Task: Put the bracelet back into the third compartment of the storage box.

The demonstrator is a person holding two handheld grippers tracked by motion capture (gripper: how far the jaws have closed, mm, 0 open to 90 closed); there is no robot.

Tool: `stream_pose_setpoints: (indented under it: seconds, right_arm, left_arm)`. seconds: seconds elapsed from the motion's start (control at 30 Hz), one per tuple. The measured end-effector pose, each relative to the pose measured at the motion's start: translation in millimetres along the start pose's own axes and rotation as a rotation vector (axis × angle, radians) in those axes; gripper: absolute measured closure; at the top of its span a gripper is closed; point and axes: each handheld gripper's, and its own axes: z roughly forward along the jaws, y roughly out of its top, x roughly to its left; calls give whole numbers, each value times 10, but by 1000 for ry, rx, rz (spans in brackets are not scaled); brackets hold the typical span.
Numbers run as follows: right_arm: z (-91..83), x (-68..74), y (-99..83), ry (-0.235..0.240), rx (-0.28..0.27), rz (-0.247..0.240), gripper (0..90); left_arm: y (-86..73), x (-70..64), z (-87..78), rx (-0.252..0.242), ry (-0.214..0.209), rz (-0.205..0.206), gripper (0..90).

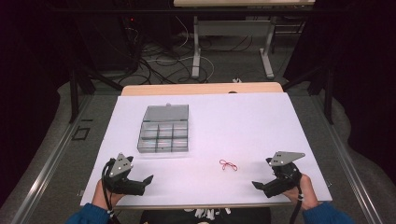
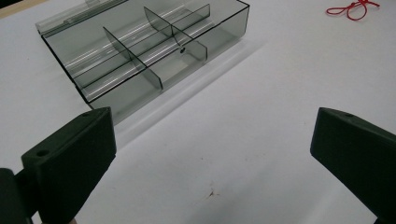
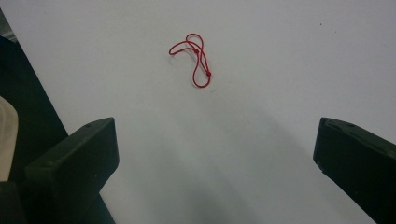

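Red string (image 1: 228,164) lies loose on the white tabletop (image 1: 243,121), right of and nearer the person than the clear divided box (image 1: 164,129), well apart from it. Prob v. light, limp, thin, lying flat, so hard to pinch; best bet is the bunched knot in the middle. Left tool (image 1: 150,179) and right tool (image 1: 256,185) both spread wide, holding nothing, resting near the front edge.

looks like a lab: white-topped table (image 1: 261,116), loose cables (image 1: 159,63) on floor, dark surrounds.

Bright, evenly lit white table (image 1: 261,121) against dark surroundings; soft shadows, slight blur throughout.
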Motion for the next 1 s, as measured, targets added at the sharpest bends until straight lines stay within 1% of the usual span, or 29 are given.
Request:
stream_pose_setpoints:
  seconds: [0.13, 0.17, 0.23, 0.27, 0.3, 0.37, 0.47, 0.5, 0.57, 0.63, 0.7, 0.77, 0.8, 0.83, 0.9, 0.93, 0.97, 1.0]
  right_arm:
    - [48, -15, 32, 16, 11, -3, 0]
    - [67, -10, 45, 12, 15, 2, 0]
    - [100, -17, 77, 19, 17, 5, 0]
    - [113, -29, 96, 24, 16, -8, 0]
    - [131, -23, 109, 24, 9, -2, 0]
    - [166, -28, 138, 33, 13, -9, 0]
    - [209, -47, 180, 49, 36, -18, 0]
    - [228, -43, 188, 47, 34, -10, 0]
    - [275, -56, 225, 58, 36, -20, 0]
    - [289, -59, 239, 65, 35, -17, 0]
    - [320, -74, 263, 69, 39, -31, 0]
    - [351, -69, 287, 72, 44, -26, 0]
    - [368, -81, 297, 79, 38, -36, 0]
    - [381, -77, 308, 79, 35, -26, 0]
    - [408, -95, 334, 87, 51, -38, 0]
    - [436, -95, 343, 85, 39, -39, 0]
    - [444, -98, 357, 93, 57, -38, 0]
    - [468, -98, 371, 89, 59, -41, 0]
  left_arm:
    - [0, -4, 5, 1, -2, 0, 3]
    - [0, -5, 3, 0, -2, 1, 4]
    - [1, -7, -3, -3, -4, 3, 4]
    - [1, -8, -4, -2, -5, 4, 4]
    - [2, -6, -2, -1, -4, 6, 3]
    - [4, -10, 3, 3, -5, 7, 4]
    - [4, -17, -5, 8, 1, 12, 3]
    - [3, -18, -9, 7, 0, 9, 4]
    - [0, -13, -9, 7, 1, 6, 3]
    - [-4, -13, -11, 11, 2, 5, 3]
    - [-6, -14, -18, 16, 1, 8, 4]
    - [-11, -16, -16, 11, 5, 6, 3]
    - [-15, -16, -17, 8, 7, 6, 4]
    - [-18, -16, -23, 11, 6, 5, 4]
    - [-23, -14, -30, 6, 8, 4, 4]
    - [-24, -14, -32, 7, 8, 4, 4]
    - [-25, -14, -32, 10, 7, 6, 3]
    - [-26, -14, -31, 10, 6, 5, 3]
